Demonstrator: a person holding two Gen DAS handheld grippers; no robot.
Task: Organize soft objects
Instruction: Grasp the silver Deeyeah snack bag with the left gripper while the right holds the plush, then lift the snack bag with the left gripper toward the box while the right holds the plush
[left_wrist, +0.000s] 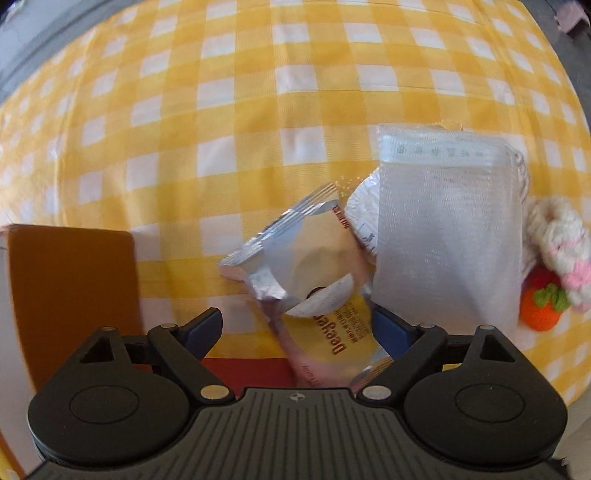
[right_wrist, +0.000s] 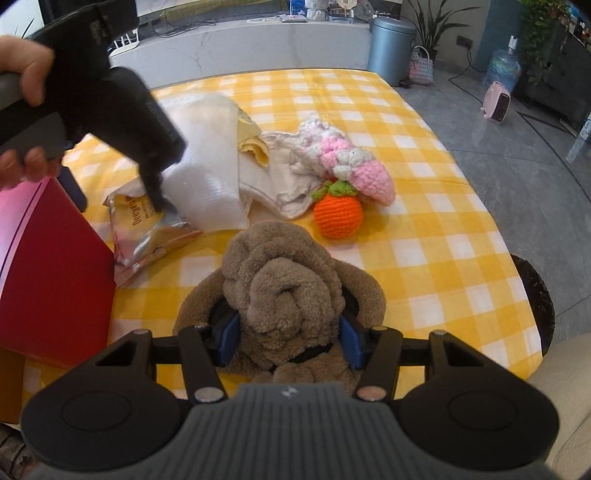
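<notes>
The brown plush toy (right_wrist: 284, 295), a fleecy bundle of folds, sits between the blue pads of the right gripper (right_wrist: 290, 338), which press into its sides at about half spread, so it is held; it hangs low at 6 o'clock in the right wrist view, over the yellow checked tablecloth (right_wrist: 424, 221). Judging from this, one sorting step is mid-way: the toy is picked up but not yet placed. From the toy, at 11 o'clock, lies a crinkled snack packet (left_wrist: 314, 295) with silver foil and a yellow face, and the left gripper (left_wrist: 297, 325) points straight down over it, jaws wide, the packet's lower end between the fingers with neither pad clearly pressing on it. A white mesh pouch (left_wrist: 447, 236) overlaps the packet's edge at 2 o'clock of it; the gripper's right finger (left_wrist: 391, 328) stands just beside that pouch. Further out, at 1 o'clock of the toy, rest a crocheted orange fruit (right_wrist: 338, 216) and a pink and white crocheted piece (right_wrist: 354, 166), touching each other, with a cream cloth (right_wrist: 280, 184) behind. A red box (right_wrist: 48, 273) stands at the table's left edge, at 9 o'clock of the toy, likely the destination. The next move for the left hand probably calls for closing on the packet alone, without catching the mesh, since foil slips and crumples; the right needs to carry the toy to its place.
</notes>
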